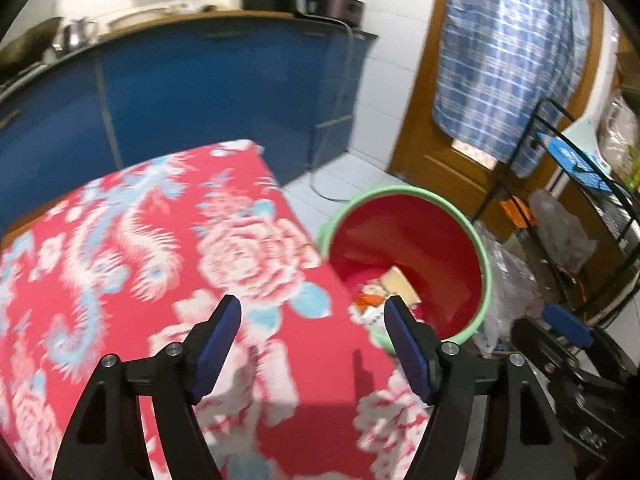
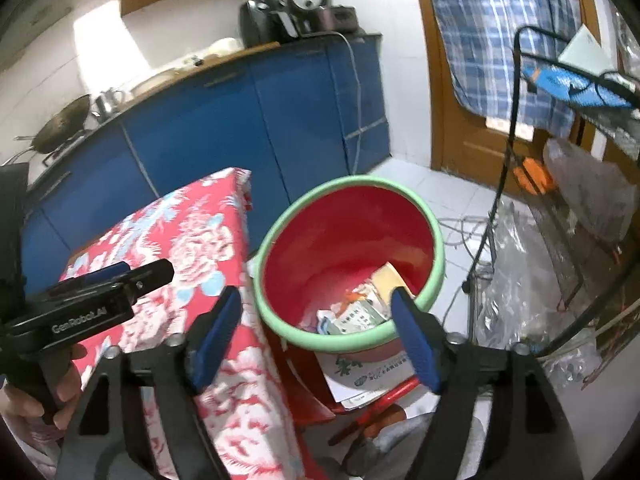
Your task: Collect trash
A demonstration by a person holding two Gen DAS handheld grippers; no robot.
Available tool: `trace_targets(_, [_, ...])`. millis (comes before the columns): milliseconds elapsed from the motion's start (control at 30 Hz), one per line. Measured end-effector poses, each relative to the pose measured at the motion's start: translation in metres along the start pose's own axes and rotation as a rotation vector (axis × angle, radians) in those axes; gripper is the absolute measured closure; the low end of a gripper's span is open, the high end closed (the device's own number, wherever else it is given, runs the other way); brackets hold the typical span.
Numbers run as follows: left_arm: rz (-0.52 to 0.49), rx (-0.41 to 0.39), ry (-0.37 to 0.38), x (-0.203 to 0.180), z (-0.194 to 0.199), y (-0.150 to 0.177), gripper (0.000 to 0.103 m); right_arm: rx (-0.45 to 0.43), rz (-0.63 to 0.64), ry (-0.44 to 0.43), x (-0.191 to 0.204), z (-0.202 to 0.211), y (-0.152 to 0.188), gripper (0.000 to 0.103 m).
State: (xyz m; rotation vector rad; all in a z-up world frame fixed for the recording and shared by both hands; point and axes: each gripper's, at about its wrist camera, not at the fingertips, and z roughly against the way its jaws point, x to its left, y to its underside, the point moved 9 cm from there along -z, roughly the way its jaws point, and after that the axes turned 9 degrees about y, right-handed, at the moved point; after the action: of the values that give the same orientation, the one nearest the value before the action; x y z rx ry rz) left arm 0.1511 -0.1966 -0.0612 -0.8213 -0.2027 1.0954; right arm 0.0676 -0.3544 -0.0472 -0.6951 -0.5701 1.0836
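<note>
Blue-cabinet kitchen; red floral-cloth table [image 1: 160, 264]; beside it, green-rimmed red plastic bucket [image 2: 438, 256] holding paper trash [image 2: 356, 312]; left gripper [image 1: 312, 312] and right gripper [image 2: 316, 308] both spread, empty.

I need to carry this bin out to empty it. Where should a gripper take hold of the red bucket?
Probably the green rim of the red bucket, from above on the side away from the floral-covered table. The bucket stands upright with its mouth open, so one finger can go inside and one outside; no handle shows.
</note>
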Motion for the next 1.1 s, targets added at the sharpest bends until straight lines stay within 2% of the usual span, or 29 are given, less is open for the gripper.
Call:
trace_targets(200, [0.035,-0.041,-0.082,0.015,0.035,0.012,0.026,-0.065,0.036,-0.031,0.017,0.032,0.004,0.014])
trace_targets(367, [0.037,-0.091,-0.126,0.019,0.061,0.022,0.026,-0.103,0.05,-0.055,0.026,0.051,0.007,0.012])
trace_targets(733, [0.011,-0.147,-0.163,0.012,0.091,0.032,0.026,-0.134,0.086,-0.094,0.045,0.07,0.013,0.012])
trace_targets(1100, [0.029,-0.168,-0.187,0.019,0.1,0.033,0.026,-0.146,0.085,-0.096,0.046,0.075,0.012,0.012])
